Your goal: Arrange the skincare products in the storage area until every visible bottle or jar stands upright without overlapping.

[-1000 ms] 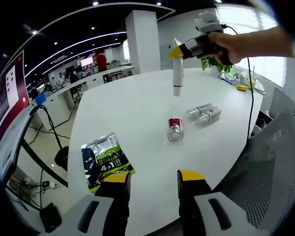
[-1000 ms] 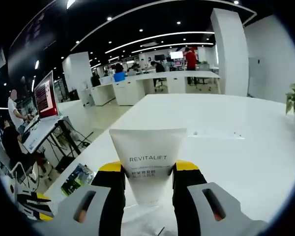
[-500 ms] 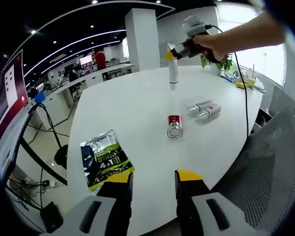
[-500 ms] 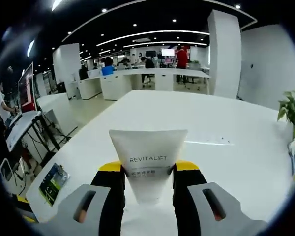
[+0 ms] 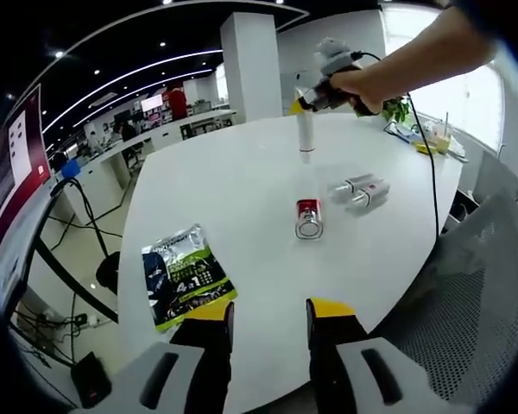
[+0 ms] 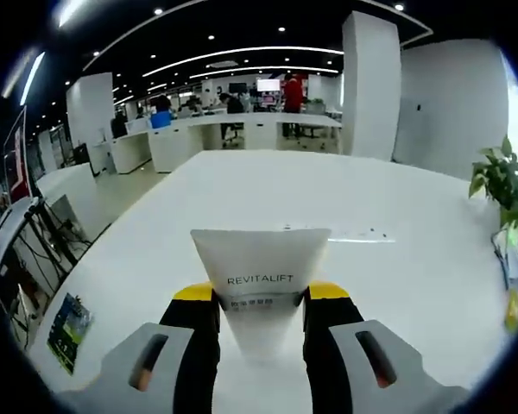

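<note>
Since second before, right gripper (image 6: pixel 259 302) carried white tube (image 6: pixel 261 278) farther across white table (image 5: pixel 242 181), away from left gripper (image 5: pixel 266 312); I saw tube lower toward tabletop. Left gripper hung over near table edge, jaws parted, nothing between them. Just ahead and left of it lay green snack packet (image 5: pixel 183 278). Farther ahead, red-capped jar (image 5: pixel 308 217) lay on side; beyond, right, two silver tubes (image 5: pixel 359 191) lay flat together. Farthest, right gripper (image 5: pixel 299 105) clamped tube's (image 5: pixel 305 131) crimped end, cap down.
</note>
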